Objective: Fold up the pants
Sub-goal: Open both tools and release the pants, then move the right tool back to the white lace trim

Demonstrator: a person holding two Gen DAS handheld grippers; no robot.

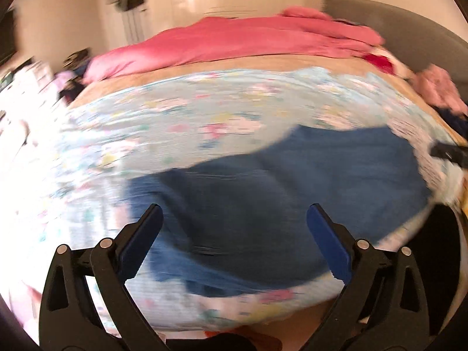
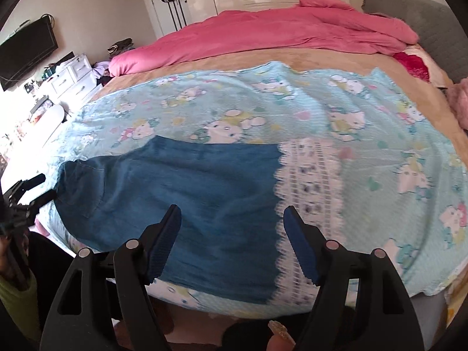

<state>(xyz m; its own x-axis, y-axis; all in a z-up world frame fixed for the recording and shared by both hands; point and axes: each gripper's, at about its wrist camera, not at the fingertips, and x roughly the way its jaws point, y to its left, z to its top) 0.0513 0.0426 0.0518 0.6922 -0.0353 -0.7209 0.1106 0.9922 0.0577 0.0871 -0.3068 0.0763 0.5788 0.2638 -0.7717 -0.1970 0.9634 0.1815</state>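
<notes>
The blue denim pants (image 2: 190, 190) lie flat and folded along their length on a light blue cartoon-print sheet (image 2: 365, 146) on the bed. Their waist with a back pocket is at the left and the leg ends at the right. My right gripper (image 2: 231, 208) hovers open above the leg end with nothing between its pads. In the blurred left wrist view the pants (image 1: 263, 190) fill the middle. My left gripper (image 1: 234, 207) stands wide open over them, holding nothing. The left gripper's fingers (image 2: 38, 180) show beside the waist end.
A pink duvet (image 2: 263, 38) is heaped across the far half of the bed. A grey headboard (image 2: 424, 17) stands at the right. A white dresser (image 2: 70, 79) and a television (image 2: 26, 46) are at the left. A pink garment (image 1: 438, 87) lies at the bed's right edge.
</notes>
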